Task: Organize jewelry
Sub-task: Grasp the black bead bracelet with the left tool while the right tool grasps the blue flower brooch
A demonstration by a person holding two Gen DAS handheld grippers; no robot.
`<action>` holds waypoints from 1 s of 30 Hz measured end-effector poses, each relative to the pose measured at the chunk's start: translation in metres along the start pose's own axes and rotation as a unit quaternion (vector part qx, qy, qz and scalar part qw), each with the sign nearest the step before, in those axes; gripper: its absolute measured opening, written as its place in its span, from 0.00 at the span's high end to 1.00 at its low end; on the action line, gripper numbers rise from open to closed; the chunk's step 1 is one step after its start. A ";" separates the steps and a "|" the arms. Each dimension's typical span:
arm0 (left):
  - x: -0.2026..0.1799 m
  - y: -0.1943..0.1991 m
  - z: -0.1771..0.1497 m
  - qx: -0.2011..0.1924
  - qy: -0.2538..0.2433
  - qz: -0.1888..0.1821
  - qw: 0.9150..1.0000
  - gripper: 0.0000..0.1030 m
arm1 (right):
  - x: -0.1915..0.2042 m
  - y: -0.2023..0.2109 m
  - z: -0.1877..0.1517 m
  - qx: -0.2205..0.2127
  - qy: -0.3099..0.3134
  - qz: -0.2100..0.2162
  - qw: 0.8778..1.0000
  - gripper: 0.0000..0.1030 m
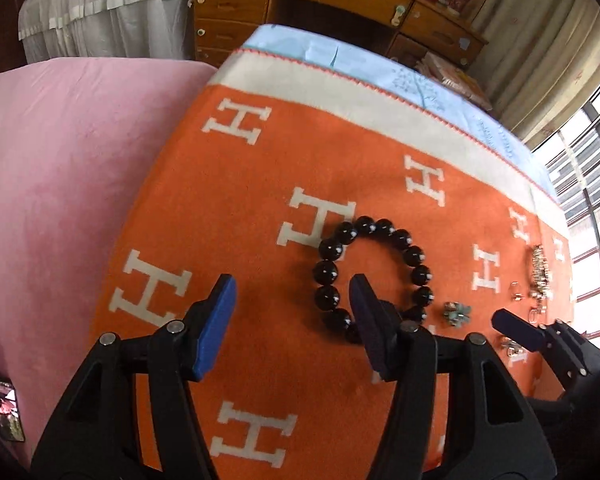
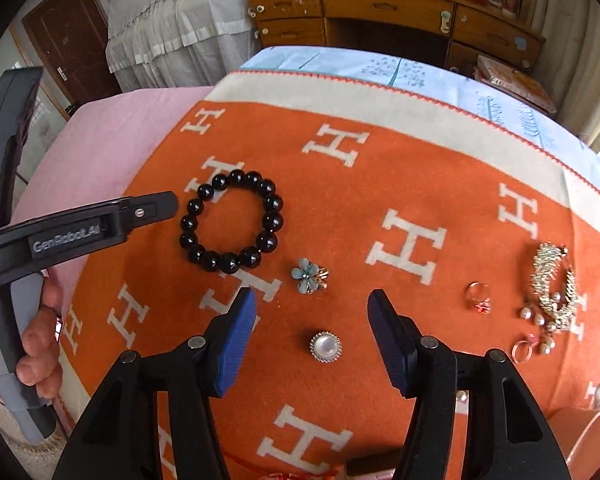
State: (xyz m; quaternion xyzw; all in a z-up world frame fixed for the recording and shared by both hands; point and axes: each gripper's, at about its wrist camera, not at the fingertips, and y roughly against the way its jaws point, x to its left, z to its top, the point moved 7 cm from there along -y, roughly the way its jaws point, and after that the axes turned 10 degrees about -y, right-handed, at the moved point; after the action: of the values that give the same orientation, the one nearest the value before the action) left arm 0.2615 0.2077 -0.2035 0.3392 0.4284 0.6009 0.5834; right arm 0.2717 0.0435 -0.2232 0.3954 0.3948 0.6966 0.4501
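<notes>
1. The right claw (image 2: 312,320) stood apart and empty, the pearl brooch (image 2: 325,346) lying on the orange blanket (image 2: 440,160) right between its jaws, toward 6 o'clock
2. The left claw (image 1: 292,292) also gaped, empty, the black bead bracelet (image 1: 374,276) at 3 o'clock, against its right jaw

Partly hidden and cut-off pieces

The left gripper (image 1: 292,292) is covering the black bead bracelet's (image 1: 374,270) near beads, the right gripper (image 1: 512,326) is hiding a small piece beside it — and the pink box (image 2: 592,436) is running off the right-wrist view's corner.
</notes>
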 end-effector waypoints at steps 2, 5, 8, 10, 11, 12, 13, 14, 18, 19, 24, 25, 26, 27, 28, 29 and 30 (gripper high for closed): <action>-0.004 -0.012 0.000 0.007 -0.005 0.006 1.000 0.46 | -0.002 -0.009 -0.001 0.001 0.007 -0.004 1.000 0.44; -0.008 -0.018 0.004 0.000 -0.017 0.027 0.999 0.46 | -0.002 -0.017 -0.001 0.005 0.016 -0.012 1.000 0.54; -0.012 -0.022 0.007 -0.004 -0.027 0.046 0.999 0.49 | -0.003 -0.022 0.001 -0.003 0.021 -0.019 1.000 0.63; -0.015 -0.023 0.007 -0.007 -0.039 0.062 0.997 0.55 | -0.003 -0.022 0.001 -0.009 0.025 -0.023 0.999 0.69; -0.017 -0.023 0.007 -0.010 -0.043 0.060 0.997 0.58 | -0.003 -0.023 0.002 -0.014 0.028 -0.026 0.999 0.74; -0.017 -0.022 0.008 -0.011 -0.045 0.059 0.997 0.67 | -0.002 -0.023 0.002 -0.017 0.031 -0.028 0.999 0.76; -0.019 -0.021 0.009 -0.012 -0.046 0.059 0.997 0.79 | -0.002 -0.022 0.002 -0.019 0.031 -0.029 0.999 0.81; -0.020 -0.021 0.009 -0.013 -0.044 0.059 0.997 0.88 | -0.002 -0.021 0.002 -0.020 0.029 -0.028 0.999 0.86; -0.017 -0.018 0.008 -0.016 -0.035 0.062 0.997 0.88 | -0.003 -0.019 0.003 -0.023 0.023 -0.020 0.999 0.88; -0.018 -0.017 0.007 -0.017 -0.032 0.062 0.997 0.88 | -0.002 -0.017 0.002 -0.024 0.023 -0.020 0.999 0.88; -0.020 -0.001 0.000 -0.033 -0.026 0.059 0.997 0.88 | -0.003 0.001 0.001 -0.042 0.008 -0.002 0.999 0.88; -0.022 0.004 -0.001 -0.038 -0.027 0.057 0.997 0.88 | -0.004 0.008 0.001 -0.047 0.002 0.006 0.999 0.88; -0.025 0.010 -0.003 -0.043 -0.028 0.057 0.997 0.88 | -0.005 0.015 0.000 -0.052 -0.002 0.012 0.999 0.88; -0.027 0.017 -0.005 -0.049 -0.030 0.055 0.997 0.88 | -0.006 0.022 0.000 -0.058 -0.007 0.019 0.998 0.88; -0.030 0.024 -0.007 -0.054 -0.032 0.054 0.997 0.88 | -0.007 0.030 -0.001 -0.064 -0.012 0.025 0.998 0.88; -0.034 0.032 -0.009 -0.061 -0.034 0.052 0.996 0.88 | -0.007 0.038 -0.002 -0.070 -0.016 0.031 0.997 0.88; -0.037 0.039 -0.010 -0.066 -0.037 0.051 0.996 0.88 | -0.009 0.048 -0.004 -0.079 -0.021 0.037 0.996 0.88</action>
State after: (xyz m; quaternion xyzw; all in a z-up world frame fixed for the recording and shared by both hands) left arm 0.2395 0.1719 -0.1692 0.3433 0.3478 0.6441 0.5885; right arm 0.2559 0.0206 -0.1826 0.3875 0.3145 0.7331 0.4620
